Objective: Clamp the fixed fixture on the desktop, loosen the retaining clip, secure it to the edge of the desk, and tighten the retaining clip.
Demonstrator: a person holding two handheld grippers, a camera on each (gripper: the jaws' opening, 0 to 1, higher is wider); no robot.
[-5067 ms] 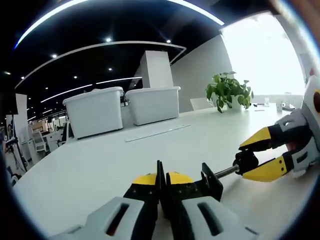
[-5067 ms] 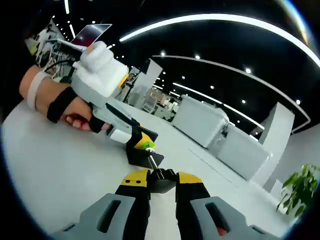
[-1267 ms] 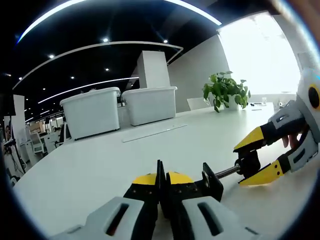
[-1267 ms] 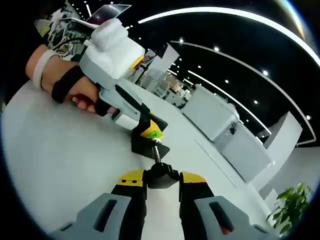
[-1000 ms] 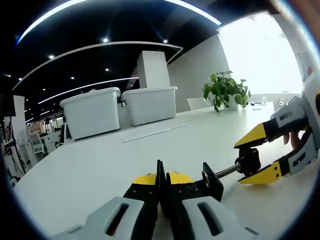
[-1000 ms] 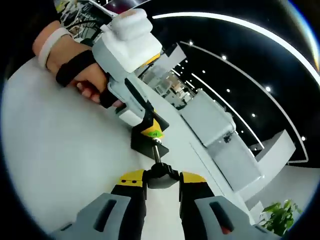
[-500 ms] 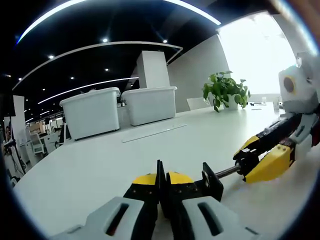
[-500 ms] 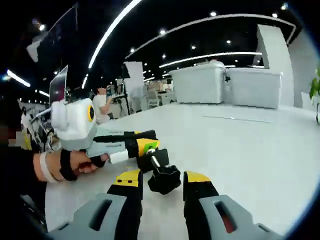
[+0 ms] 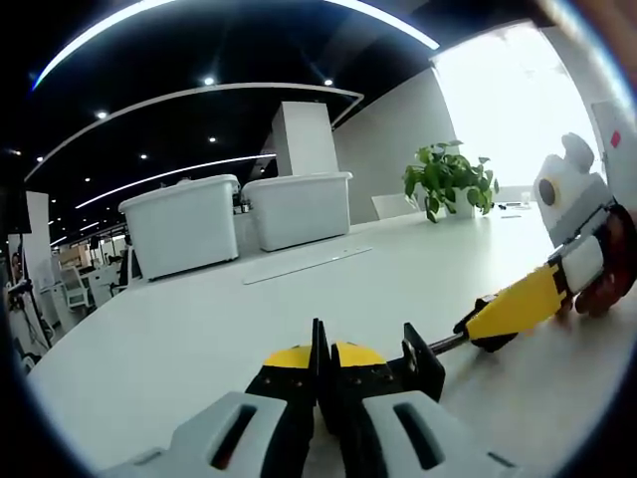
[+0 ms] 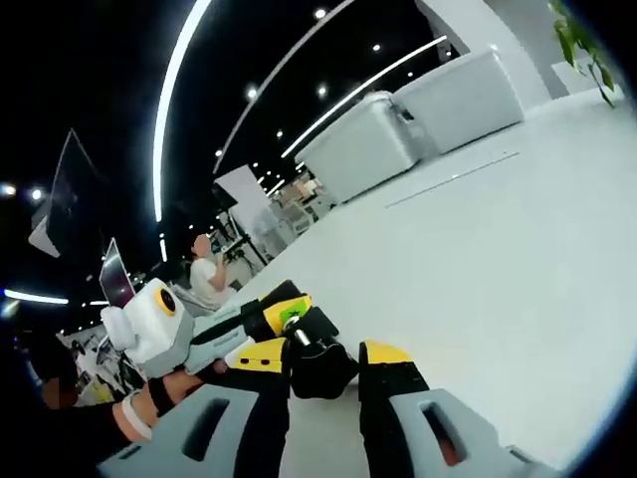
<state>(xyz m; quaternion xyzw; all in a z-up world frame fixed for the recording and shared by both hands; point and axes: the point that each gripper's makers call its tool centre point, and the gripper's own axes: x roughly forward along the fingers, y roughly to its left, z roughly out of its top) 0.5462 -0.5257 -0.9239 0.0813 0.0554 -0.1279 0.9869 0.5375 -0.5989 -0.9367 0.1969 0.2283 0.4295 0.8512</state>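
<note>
right tongs (image 10: 324, 360) rolled over, clenched on clamp knob (image 10: 317, 366); left tongs (image 9: 322, 360) clenched on clamp (image 9: 413, 363); contents of two white bins (image 9: 187, 221) unseen

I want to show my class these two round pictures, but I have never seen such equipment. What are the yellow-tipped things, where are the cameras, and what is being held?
A person holds a hand-operated gripper in each hand; a fisheye camera rides on each one. In the left gripper view, the left gripper is shut on the small black clamp fixture, which rests on the white desk. The right gripper comes in from the right, closed on the clamp's black screw knob. The right gripper view looks back at this. Two white storage bins and a potted green plant stand further back.
</note>
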